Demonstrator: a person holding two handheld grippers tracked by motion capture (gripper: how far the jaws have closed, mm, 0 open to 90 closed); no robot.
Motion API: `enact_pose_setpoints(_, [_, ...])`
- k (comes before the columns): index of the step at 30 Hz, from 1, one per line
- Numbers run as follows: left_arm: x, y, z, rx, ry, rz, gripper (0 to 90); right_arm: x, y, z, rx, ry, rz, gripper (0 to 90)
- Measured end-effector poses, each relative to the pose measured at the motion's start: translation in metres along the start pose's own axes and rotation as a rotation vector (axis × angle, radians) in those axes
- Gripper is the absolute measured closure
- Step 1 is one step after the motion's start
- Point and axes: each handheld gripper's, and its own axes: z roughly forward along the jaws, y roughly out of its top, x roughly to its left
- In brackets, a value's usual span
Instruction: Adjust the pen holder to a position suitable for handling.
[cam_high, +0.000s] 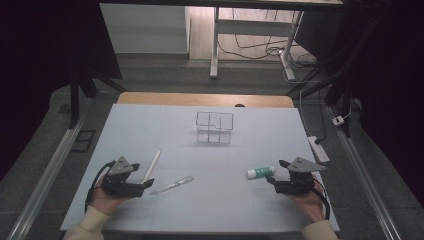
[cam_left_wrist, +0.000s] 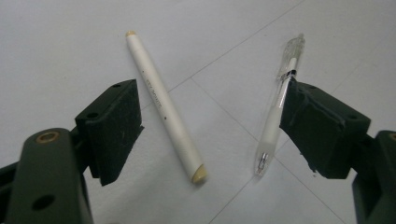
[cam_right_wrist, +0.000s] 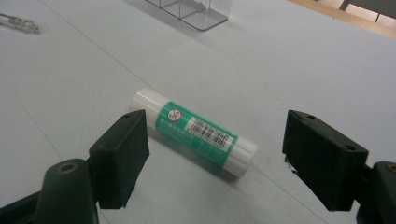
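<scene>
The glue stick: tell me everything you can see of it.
The glue stick is a white cylinder with a green label bearing a barcode and a small round symbol. It looks plastic. It lies on its side on the pale table, ahead of the right gripper, whose open jaws flank it without touching.

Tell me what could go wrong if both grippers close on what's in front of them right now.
The left gripper has its jaws spread across both the white stick and the clear pen, so closing may pinch the two together or knock one aside. The right gripper faces the glue stick, which lies on its round side and may roll off if a jaw touches first.
</scene>
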Motion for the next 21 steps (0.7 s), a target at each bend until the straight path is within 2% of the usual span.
enact_pose_setpoints(12, [-0.0013,-0.0002,0.0004,0.004,-0.003,0.008,21.2,0.0005,-0.0003,-0.0013,-0.001,-0.010,-0.008,23.4])
enact_pose_setpoints(21, [-0.0007,0.0016,0.0003,0.016,-0.009,0.017,22.5,-0.0003,-0.0004,-0.0011,-0.008,0.003,0.002,24.2])
